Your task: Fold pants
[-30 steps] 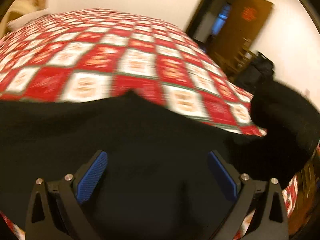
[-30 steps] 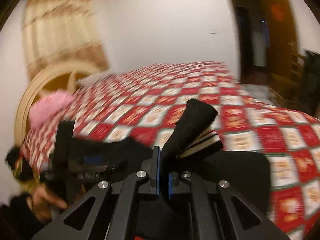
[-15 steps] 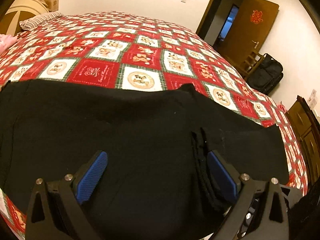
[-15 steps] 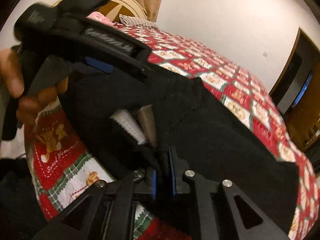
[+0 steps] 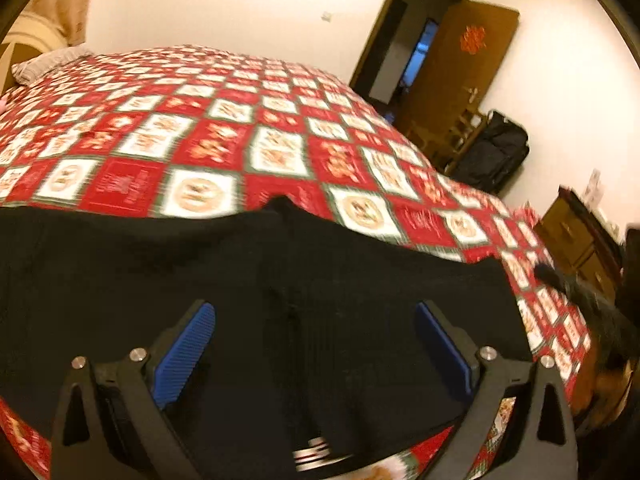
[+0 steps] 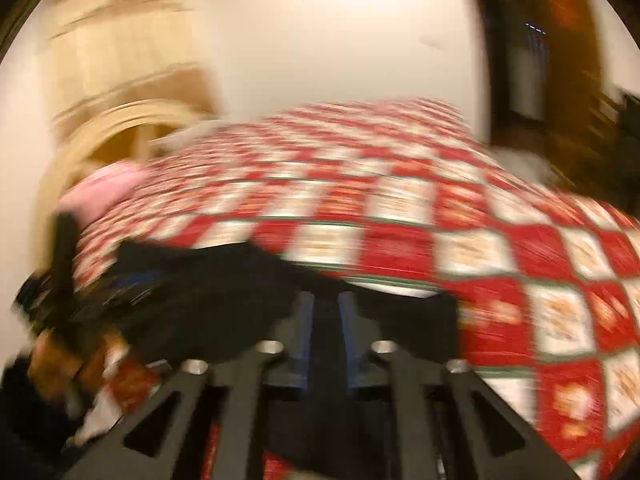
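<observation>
Left wrist view: we are holding the left gripper with its jaws wide apart, both blue pads bare and hovering over the black pants; nothing is being squeezed between them. Right wrist view: the jaws of the right gripper are closing, standing only a narrow gap apart. Dark cloth is lying in line with that gap, but the frame is badly blurred and we cannot tell whether the pads are pinching it.

Outward from the jaws, the pants are lying on the near part of the bed, spread flat across its red-and-white checked cover. Their far edge is running roughly straight across the cover with a small peak near the middle; their right edge is ending just short of the bed's right side. A striped white-and-dark band is showing at the near hem, below the left gripper. Beyond the far edge we are seeing a broad stretch of bare cover reaching to the pillow and headboard.

To the right of the bed, a doorway with an open wooden door, a black bag and a wooden cabinet are standing along the wall. In the right wrist view, a hand is gripping the other tool at the left margin.
</observation>
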The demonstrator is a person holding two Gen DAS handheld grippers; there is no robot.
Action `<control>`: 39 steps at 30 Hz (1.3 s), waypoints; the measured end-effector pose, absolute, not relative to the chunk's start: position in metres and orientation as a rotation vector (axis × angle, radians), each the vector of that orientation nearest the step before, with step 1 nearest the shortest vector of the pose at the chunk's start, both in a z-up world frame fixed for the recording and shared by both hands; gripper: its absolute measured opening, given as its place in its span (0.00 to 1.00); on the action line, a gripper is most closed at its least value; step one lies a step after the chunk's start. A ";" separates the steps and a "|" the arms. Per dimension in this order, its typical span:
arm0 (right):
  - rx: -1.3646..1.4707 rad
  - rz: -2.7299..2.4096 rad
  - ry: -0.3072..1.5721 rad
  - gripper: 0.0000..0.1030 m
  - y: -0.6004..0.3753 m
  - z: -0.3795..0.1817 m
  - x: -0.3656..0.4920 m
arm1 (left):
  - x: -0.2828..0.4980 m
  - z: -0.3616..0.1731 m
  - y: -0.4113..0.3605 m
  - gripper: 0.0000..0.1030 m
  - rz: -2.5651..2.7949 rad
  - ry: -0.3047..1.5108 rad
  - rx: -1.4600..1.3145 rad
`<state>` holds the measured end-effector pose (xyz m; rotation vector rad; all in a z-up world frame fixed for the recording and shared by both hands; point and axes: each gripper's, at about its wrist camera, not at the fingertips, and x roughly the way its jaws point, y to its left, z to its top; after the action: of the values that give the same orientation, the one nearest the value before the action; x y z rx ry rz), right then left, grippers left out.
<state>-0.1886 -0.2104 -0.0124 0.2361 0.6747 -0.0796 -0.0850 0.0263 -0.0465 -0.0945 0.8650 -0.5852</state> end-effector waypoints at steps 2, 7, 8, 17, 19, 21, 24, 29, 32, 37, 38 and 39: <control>0.280 -0.152 0.754 0.11 -0.241 -0.026 -0.173 | -0.084 -0.059 0.010 0.95 -0.554 0.908 -0.073; 0.281 -0.154 0.832 0.11 -0.256 -0.057 -0.149 | -0.086 -0.082 -0.013 0.93 -0.494 0.963 -0.024; 0.276 -0.172 0.862 0.11 -0.258 -0.066 -0.142 | -0.087 -0.083 -0.017 0.93 -0.465 0.953 0.028; 0.344 -0.246 0.895 0.00 -0.287 -0.092 -0.120 | -0.093 -0.090 -0.027 0.98 -0.413 0.922 0.137; 0.344 -0.262 0.896 0.00 -0.290 -0.094 -0.115 | -0.093 -0.091 -0.027 1.00 -0.415 0.916 0.132; 0.347 -0.259 0.887 0.00 -0.292 -0.093 -0.112 | -0.092 -0.092 -0.027 1.00 -0.416 0.909 0.136; 0.355 -0.211 0.783 0.02 -0.285 -0.073 -0.132 | -0.092 -0.092 -0.027 1.00 -0.419 0.906 0.136; 0.286 -0.117 0.772 0.03 -0.249 -0.054 -0.174 | -0.092 -0.093 -0.029 1.00 -0.409 0.900 0.133; 0.242 -0.126 0.818 0.03 -0.235 -0.067 -0.184 | -0.091 -0.093 -0.030 1.00 -0.396 0.901 0.130; 0.319 -0.157 0.838 0.03 -0.239 -0.096 -0.193 | -0.091 -0.093 -0.030 1.00 -0.390 0.905 0.132; 0.338 -0.156 0.830 0.03 -0.241 -0.097 -0.194 | -0.091 -0.093 -0.030 1.00 -0.389 0.905 0.131; 0.355 -0.153 0.825 0.03 -0.243 -0.098 -0.195 | -0.091 -0.093 -0.030 1.00 -0.388 0.904 0.132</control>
<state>-0.1950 -0.2433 -0.0982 0.3553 0.8250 -0.1527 -0.0911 -0.0304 -0.0929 0.1317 0.9037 -0.3877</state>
